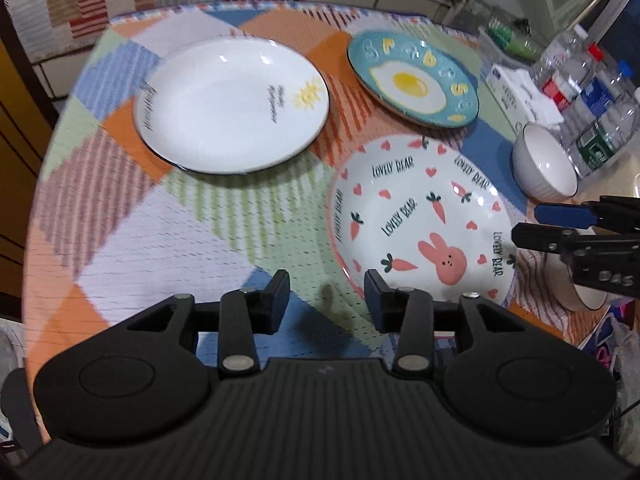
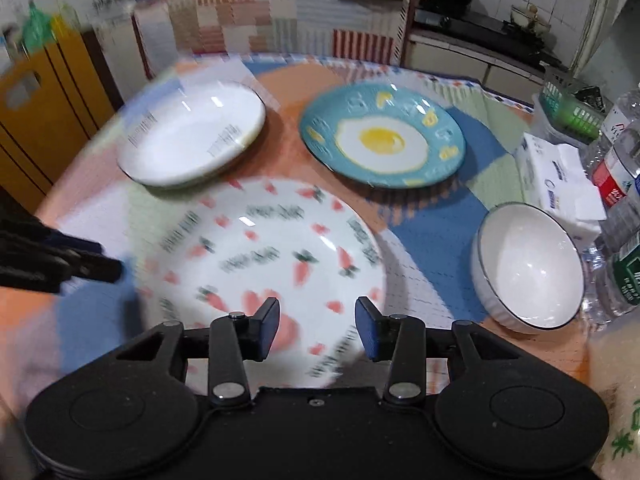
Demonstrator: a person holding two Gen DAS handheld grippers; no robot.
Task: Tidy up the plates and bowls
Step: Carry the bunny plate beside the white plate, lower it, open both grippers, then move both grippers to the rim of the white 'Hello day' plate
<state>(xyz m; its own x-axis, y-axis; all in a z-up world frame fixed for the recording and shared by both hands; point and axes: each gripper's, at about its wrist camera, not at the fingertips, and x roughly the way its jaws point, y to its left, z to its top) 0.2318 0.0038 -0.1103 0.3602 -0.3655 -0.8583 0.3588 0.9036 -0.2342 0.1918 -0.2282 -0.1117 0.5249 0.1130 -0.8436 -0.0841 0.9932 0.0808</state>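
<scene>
A white plate with a sun (image 1: 234,106) (image 2: 192,140), a blue fried-egg plate (image 1: 414,78) (image 2: 382,134) and a rabbit-and-carrot plate (image 1: 420,222) (image 2: 260,264) lie on the patchwork tablecloth. A white ribbed bowl (image 1: 546,162) (image 2: 528,268) stands to the right. My left gripper (image 1: 327,300) is open and empty above the cloth, just left of the rabbit plate. My right gripper (image 2: 317,322) is open and empty above the rabbit plate's near edge; it also shows in the left wrist view (image 1: 532,226). A second bowl (image 1: 580,292) sits partly hidden under it.
Several plastic bottles (image 1: 592,92) (image 2: 624,216) and a tissue pack (image 1: 524,92) (image 2: 560,188) crowd the table's right side, with a green basket (image 2: 568,104) behind. The round table's edge (image 1: 52,152) curves on the left. Cabinets and a stove stand beyond.
</scene>
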